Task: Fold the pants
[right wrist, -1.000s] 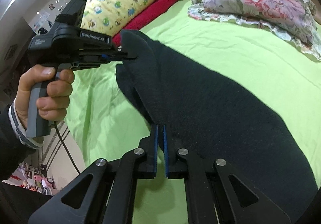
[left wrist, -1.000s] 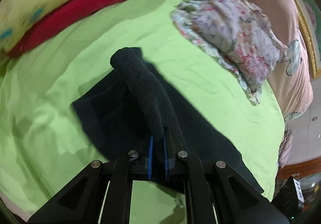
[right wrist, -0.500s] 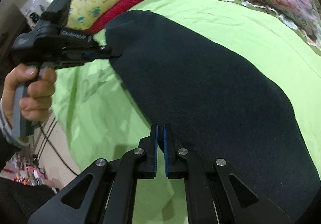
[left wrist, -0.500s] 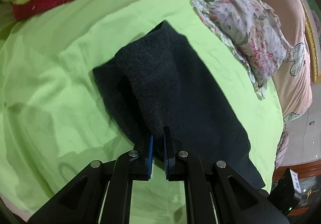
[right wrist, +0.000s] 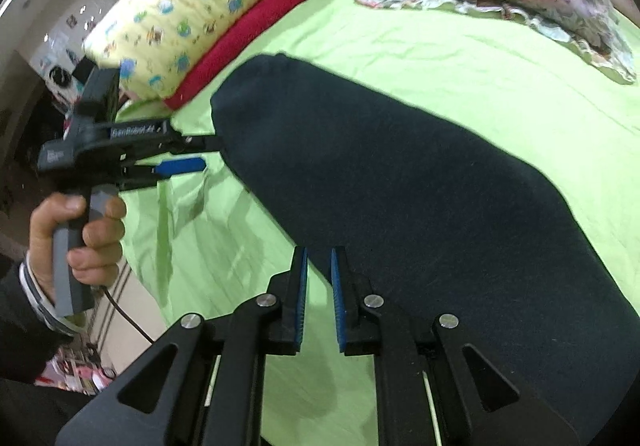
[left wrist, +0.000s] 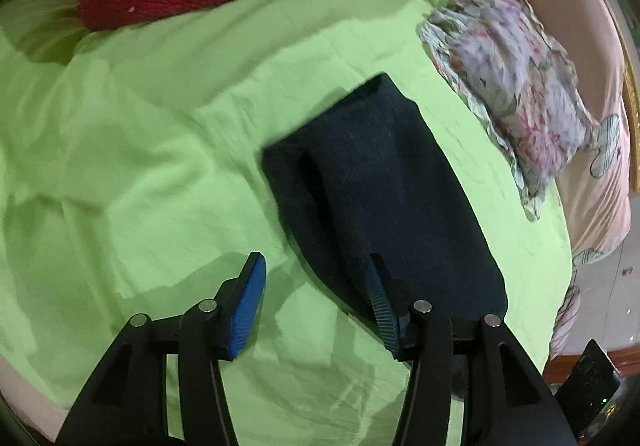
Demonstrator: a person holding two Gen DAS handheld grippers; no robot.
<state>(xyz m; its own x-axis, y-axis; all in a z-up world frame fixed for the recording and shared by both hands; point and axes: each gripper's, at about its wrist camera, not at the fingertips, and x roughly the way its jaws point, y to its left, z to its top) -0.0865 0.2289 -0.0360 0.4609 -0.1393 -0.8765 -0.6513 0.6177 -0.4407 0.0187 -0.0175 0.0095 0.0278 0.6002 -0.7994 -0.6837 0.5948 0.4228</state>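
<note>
The left gripper is hanging with its jaws wide apart and gripping nothing, one finger over the near edge of the pants, the other over the sheet. The right gripper is hovering with its jaws slightly parted at the same edge, also gripping nothing. The pants are lying flat on the sheet as a long doubled strip, one layer showing under another. At least one fold looks done; folding the strip shorter probably remains.
</note>
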